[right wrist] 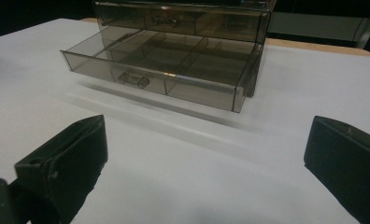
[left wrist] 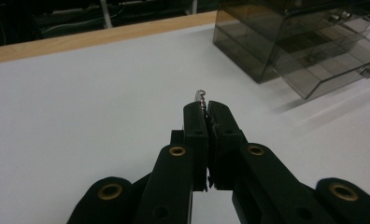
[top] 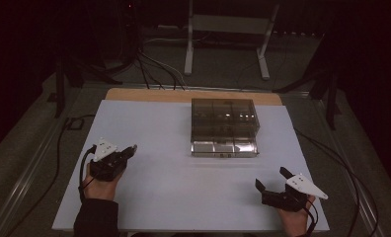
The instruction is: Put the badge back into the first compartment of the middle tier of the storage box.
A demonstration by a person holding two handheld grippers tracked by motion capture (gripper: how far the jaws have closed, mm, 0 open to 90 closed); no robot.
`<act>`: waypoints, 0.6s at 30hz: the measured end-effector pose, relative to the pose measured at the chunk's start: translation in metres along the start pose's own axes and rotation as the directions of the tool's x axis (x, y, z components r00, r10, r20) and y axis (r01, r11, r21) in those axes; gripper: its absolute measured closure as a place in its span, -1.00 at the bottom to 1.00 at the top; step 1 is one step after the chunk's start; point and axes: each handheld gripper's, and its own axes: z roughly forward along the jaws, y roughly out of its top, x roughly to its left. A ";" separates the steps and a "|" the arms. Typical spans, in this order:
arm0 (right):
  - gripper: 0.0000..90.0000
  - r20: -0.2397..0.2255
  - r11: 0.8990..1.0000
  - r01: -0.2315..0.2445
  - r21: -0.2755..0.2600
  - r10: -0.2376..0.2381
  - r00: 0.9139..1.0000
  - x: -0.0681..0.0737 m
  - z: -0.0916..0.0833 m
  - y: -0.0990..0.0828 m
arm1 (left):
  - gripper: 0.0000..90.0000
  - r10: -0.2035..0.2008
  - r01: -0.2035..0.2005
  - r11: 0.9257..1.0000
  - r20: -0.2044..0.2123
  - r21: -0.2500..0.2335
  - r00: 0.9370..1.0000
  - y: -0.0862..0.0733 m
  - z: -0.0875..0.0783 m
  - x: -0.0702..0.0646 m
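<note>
With its jaws clamped on a small silver metal trinket [left wrist: 202,97] near the worktop's left edge, the left gripper [left wrist: 205,108] was mid-carry. Next came reaching the smoky transparent drawer box [top: 224,127], its bottom drawer [right wrist: 160,70] open, by the far edge. The right gripper [top: 272,179] waited with jaws spread.

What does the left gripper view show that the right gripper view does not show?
The left gripper view alone shows the left gripper with its fingers shut on a small metal piece, whose looped end sticks out past the tips. The right gripper view alone shows the right gripper with its fingers wide apart and nothing between them. Both show the smoky clear drawer box with its bottom drawer pulled out, on the white table.
</note>
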 end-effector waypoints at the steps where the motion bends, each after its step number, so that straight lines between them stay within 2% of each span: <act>1: -1.00 0.000 1.000 0.000 -0.001 0.000 1.000 0.000 0.000 0.000 | 0.97 0.002 -0.002 1.000 0.003 -0.004 1.000 0.002 0.001 -0.001; 18: -1.00 0.013 1.000 -0.005 0.003 0.005 1.000 -0.002 -0.001 -0.001 | 0.97 0.024 -0.024 1.000 0.049 -0.014 0.999 0.019 0.021 -0.016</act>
